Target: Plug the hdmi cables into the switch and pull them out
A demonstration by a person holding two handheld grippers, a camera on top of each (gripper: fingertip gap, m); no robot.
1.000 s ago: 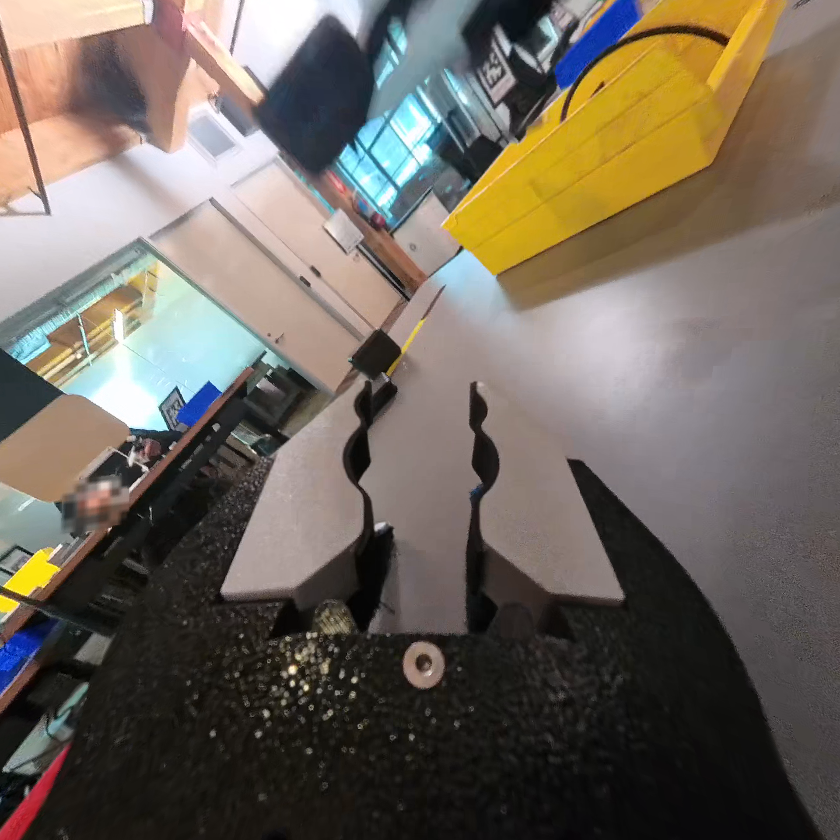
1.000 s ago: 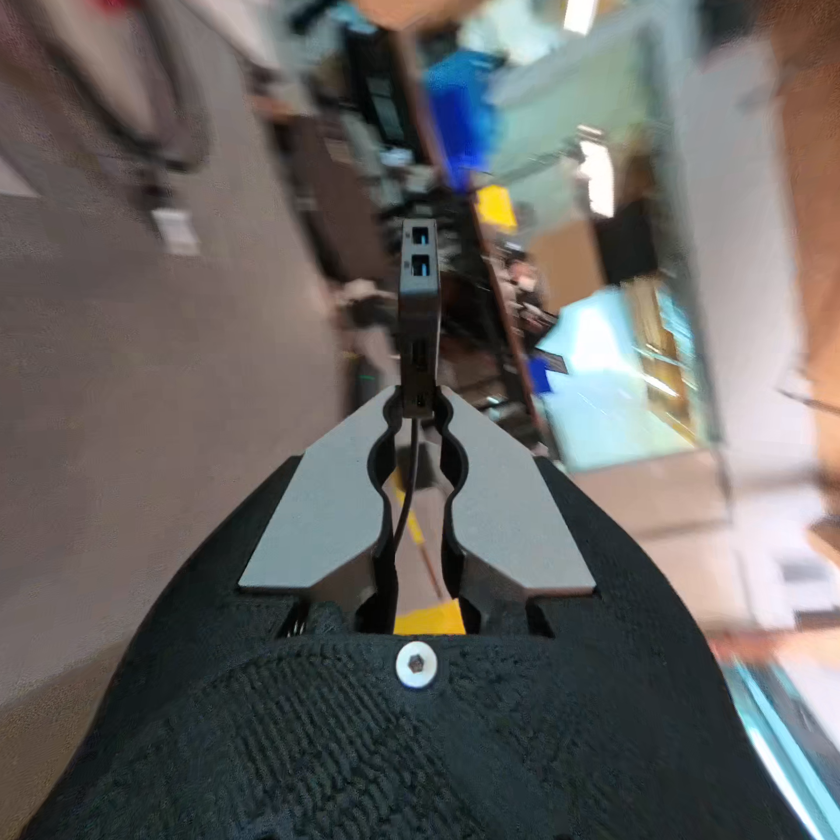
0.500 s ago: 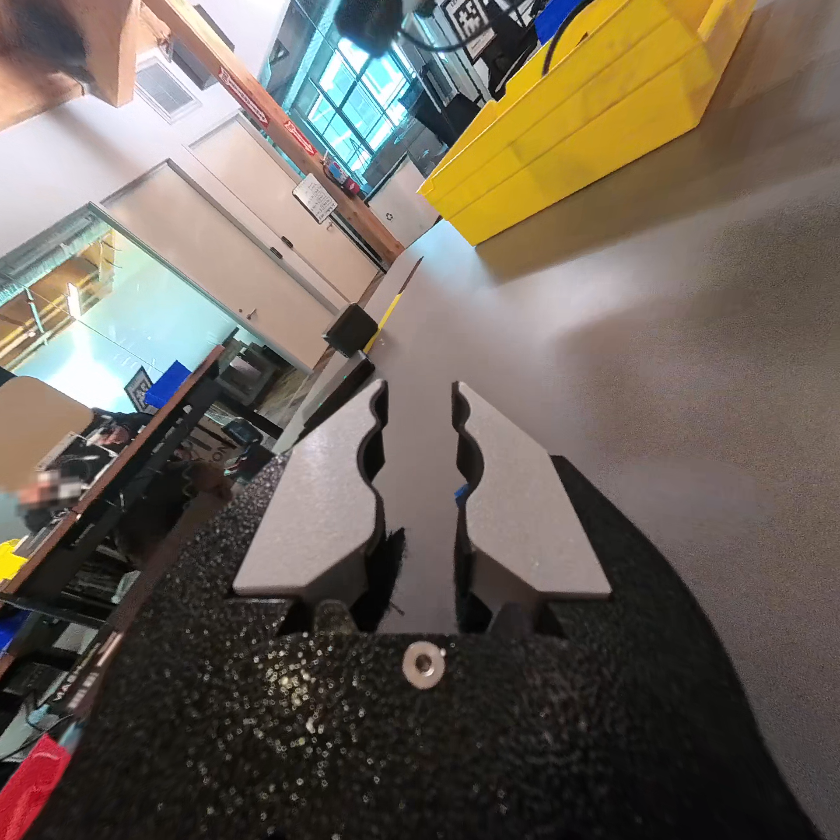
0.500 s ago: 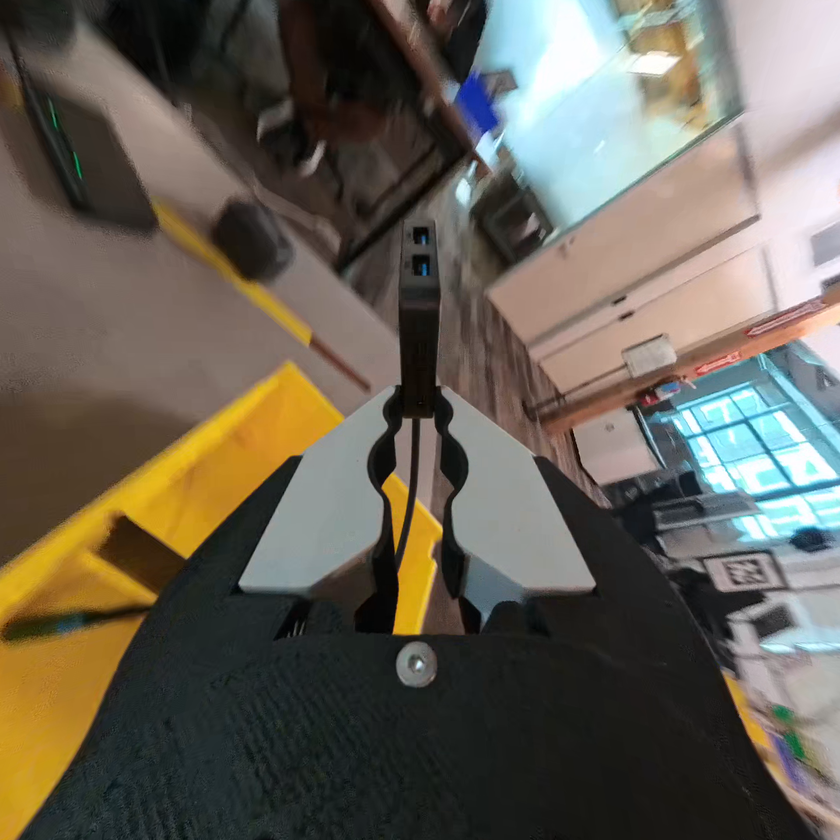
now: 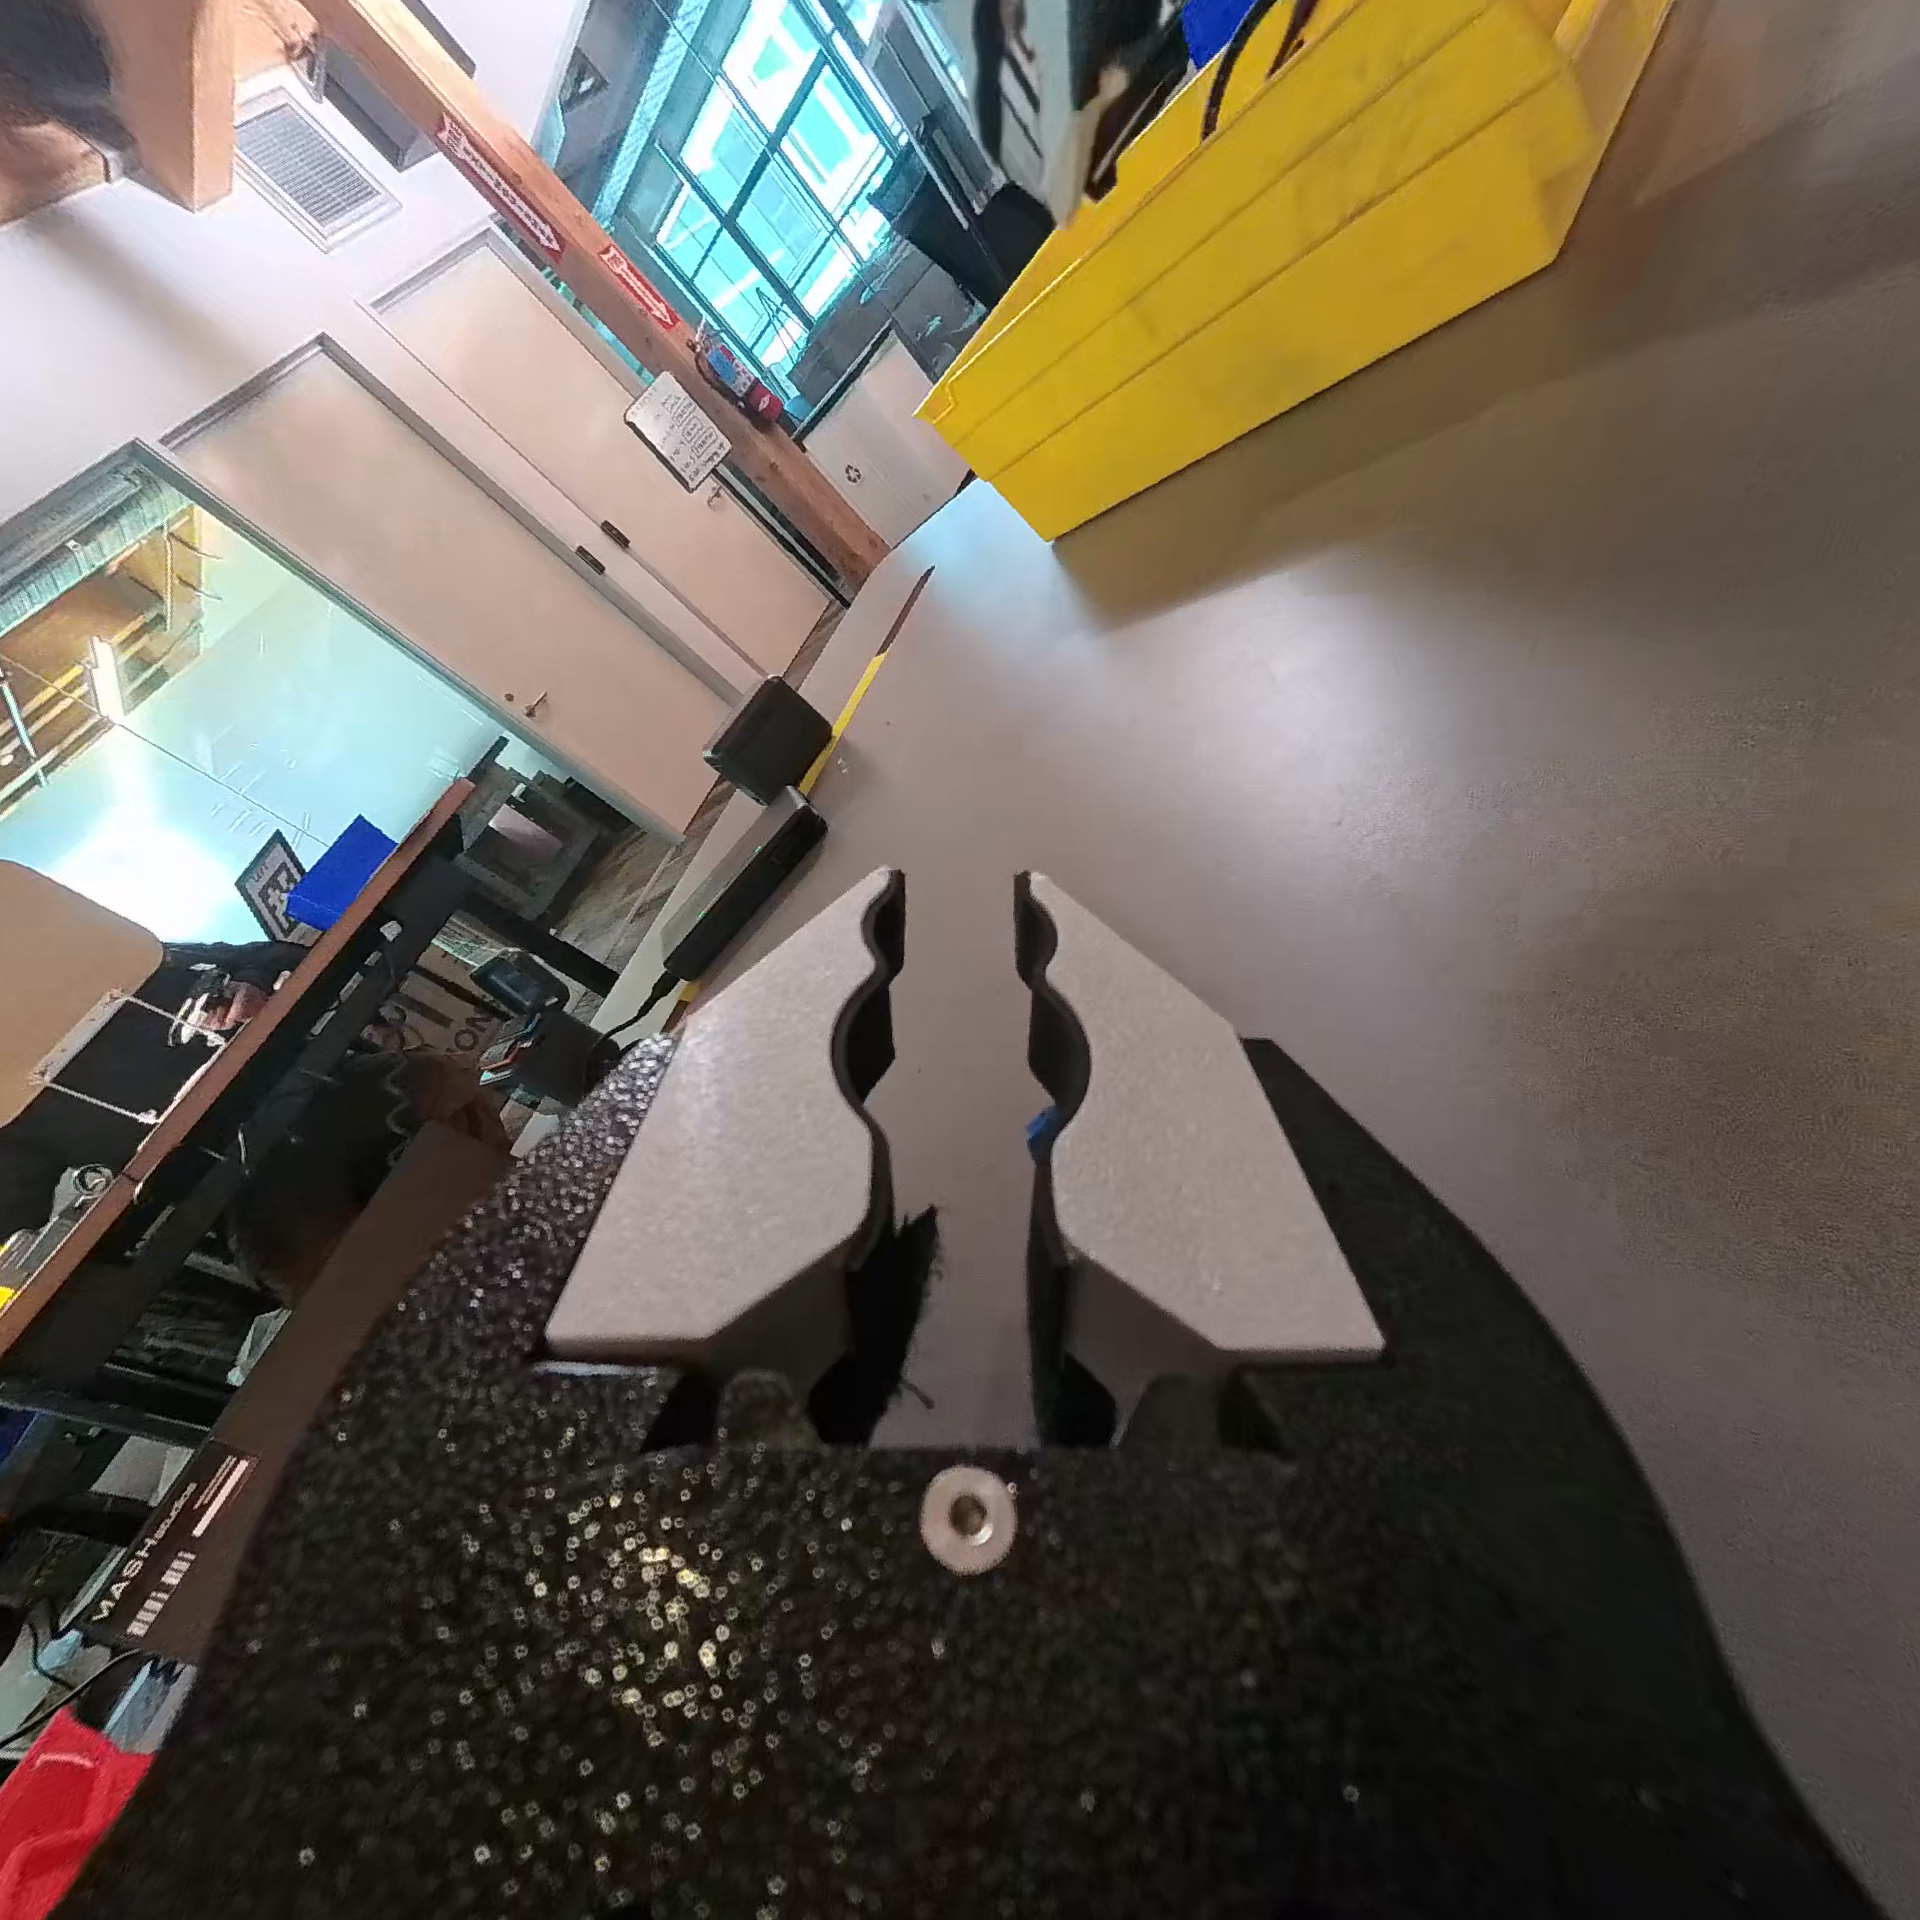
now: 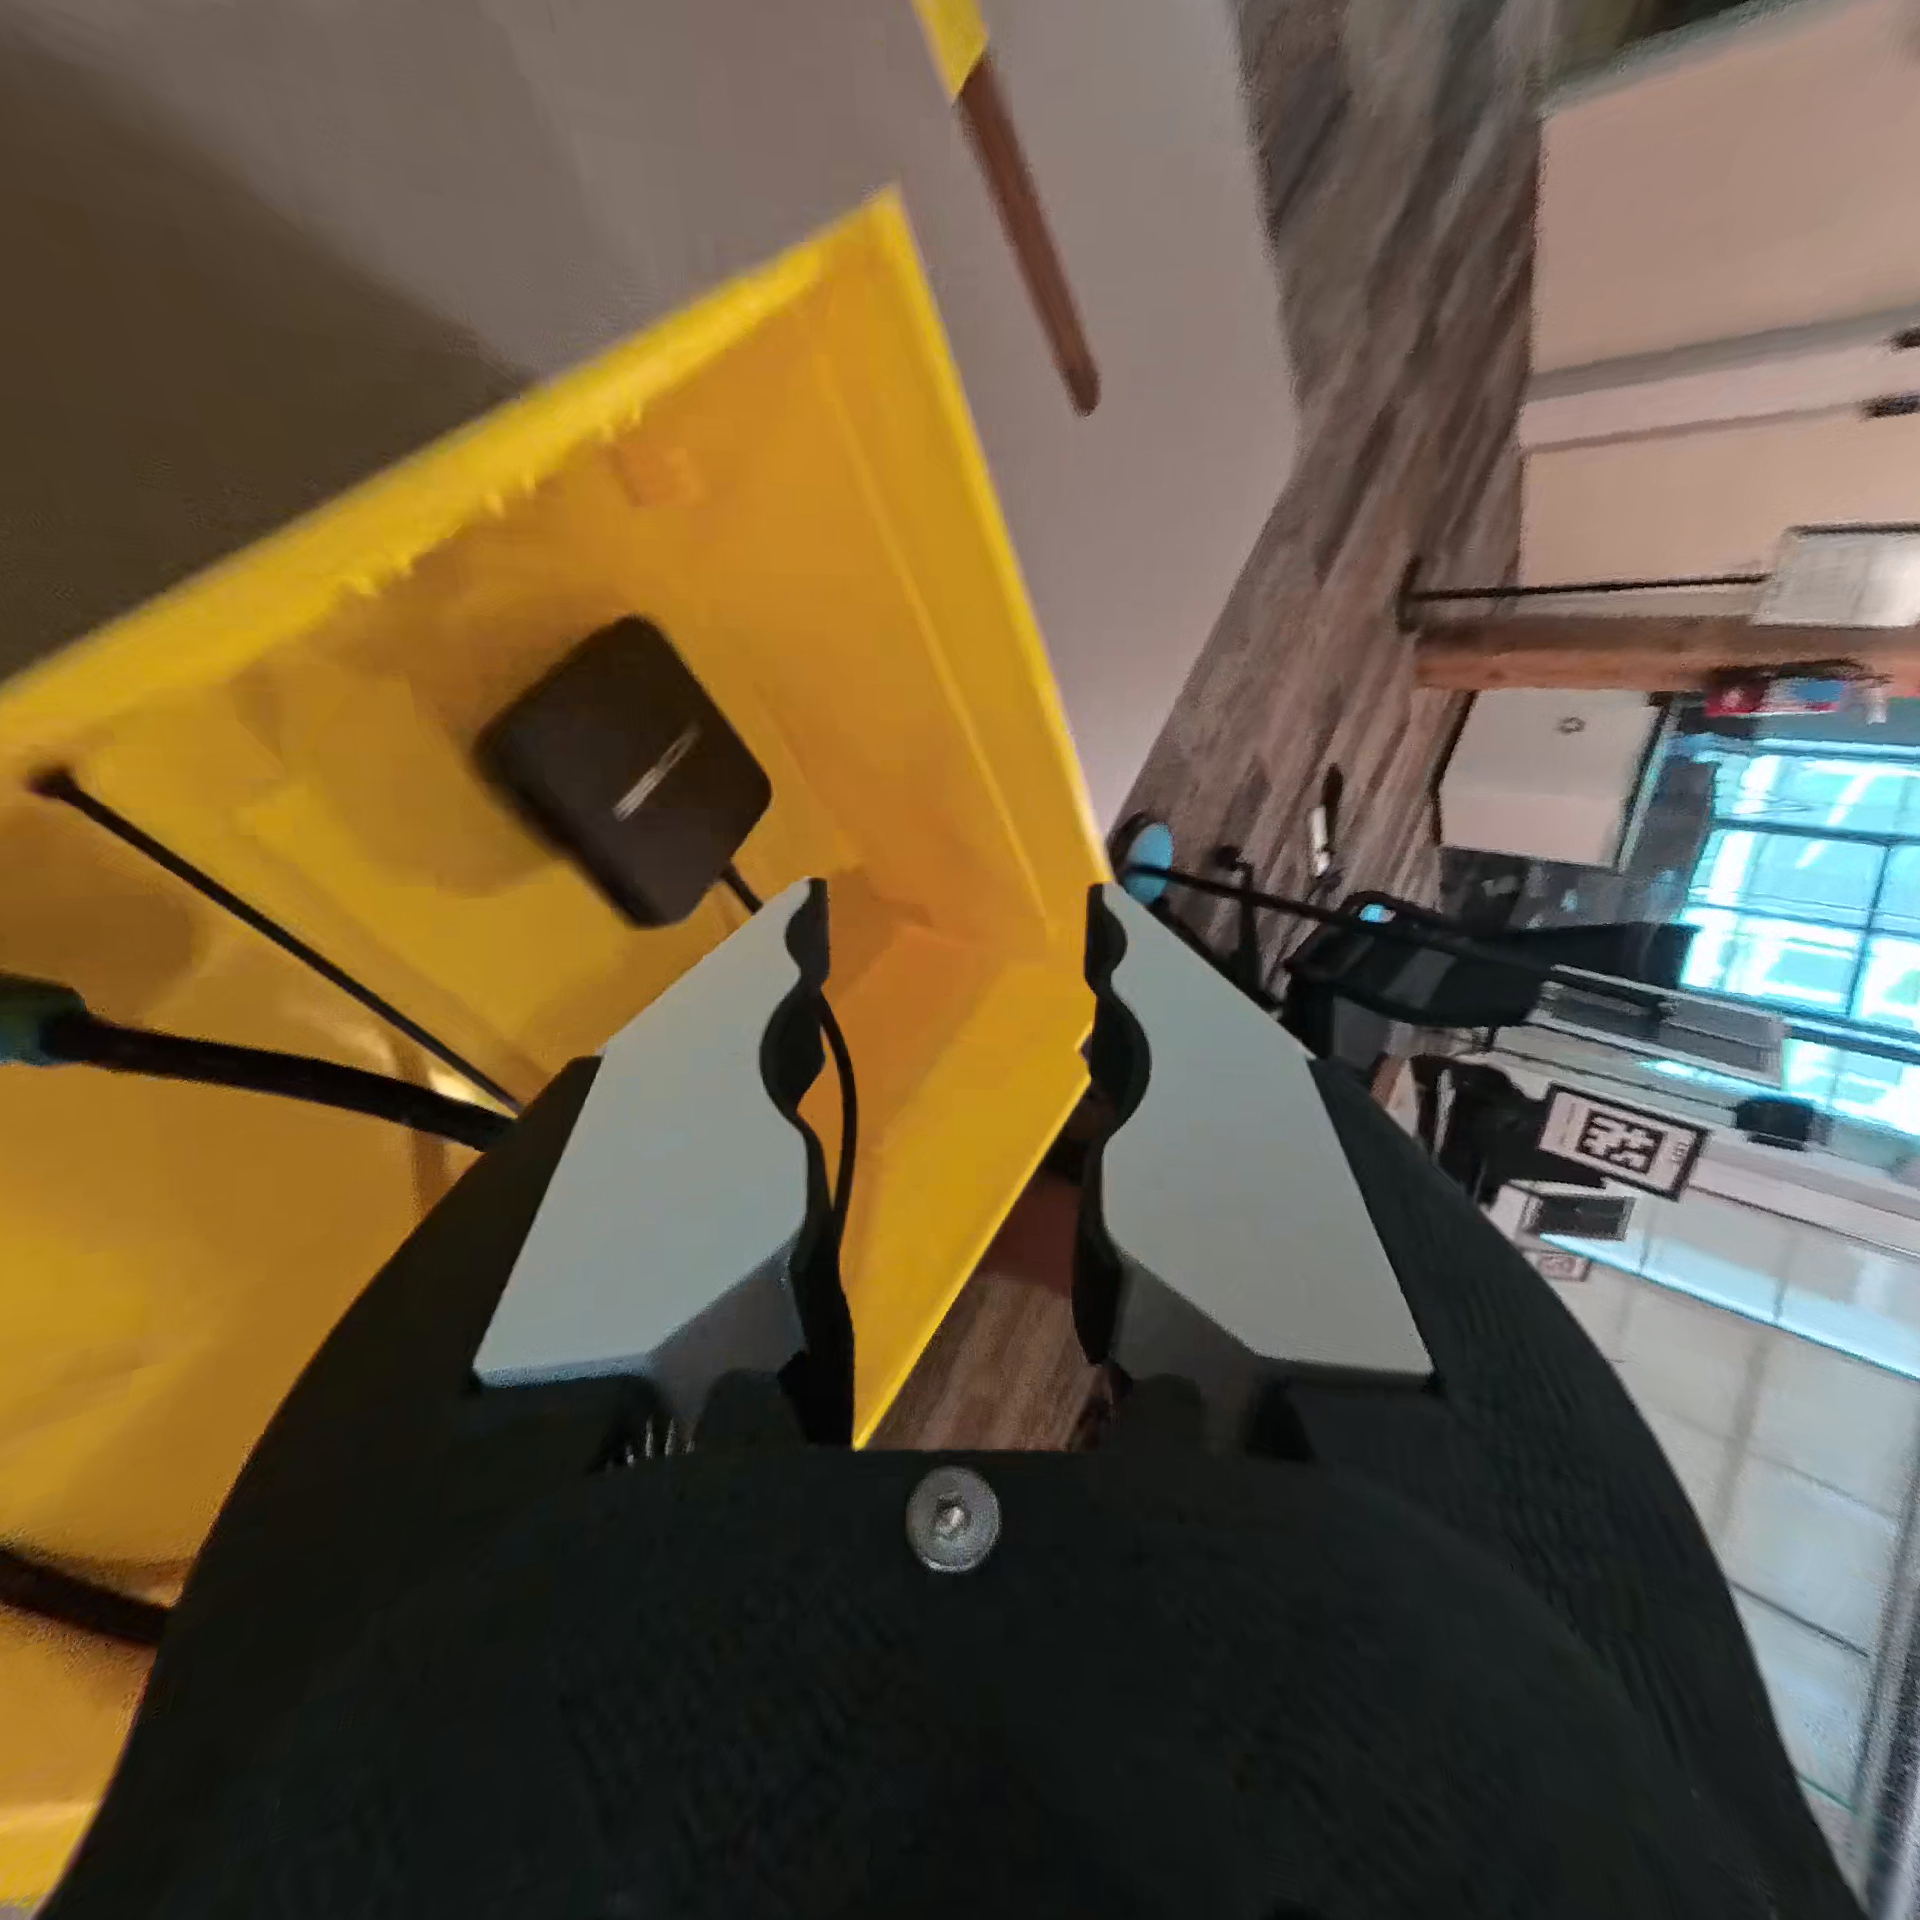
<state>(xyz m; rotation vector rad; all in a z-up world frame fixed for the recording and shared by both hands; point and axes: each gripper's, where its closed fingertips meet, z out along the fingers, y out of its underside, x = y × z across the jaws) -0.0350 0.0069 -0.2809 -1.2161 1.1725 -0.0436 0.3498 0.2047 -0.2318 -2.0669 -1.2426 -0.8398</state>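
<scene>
In the right wrist view my right gripper (image 6: pixel 951 894) is open wide above a yellow bin (image 6: pixel 935 644). A small black switch box (image 6: pixel 629 769) lies inside the bin, just beyond my left fingertip. Its thin black cord (image 6: pixel 844 1091) runs back between my jaws beside the left pad, and nothing presses on it. A thick braided black cable (image 6: pixel 260 1070) and a thin black cable (image 6: pixel 260 935) also lie in the bin. In the left wrist view my left gripper (image 5: pixel 956 883) hovers low over the grey table (image 5: pixel 1455 935), its jaws narrowly apart with nothing between them.
The yellow bin (image 5: pixel 1299 312) stands at the far right of the table in the left wrist view. A black cube (image 5: pixel 769 738) and a slim dark device with green lights (image 5: pixel 743 904) sit along the table's left edge. Desks and a seated person lie beyond. There is about 45 cm between the tips of the two grippers.
My right gripper was shut on the black switch box, swung over the yellow bin and opened; the box now lies in the bin. My left jaws narrowed on nothing.
</scene>
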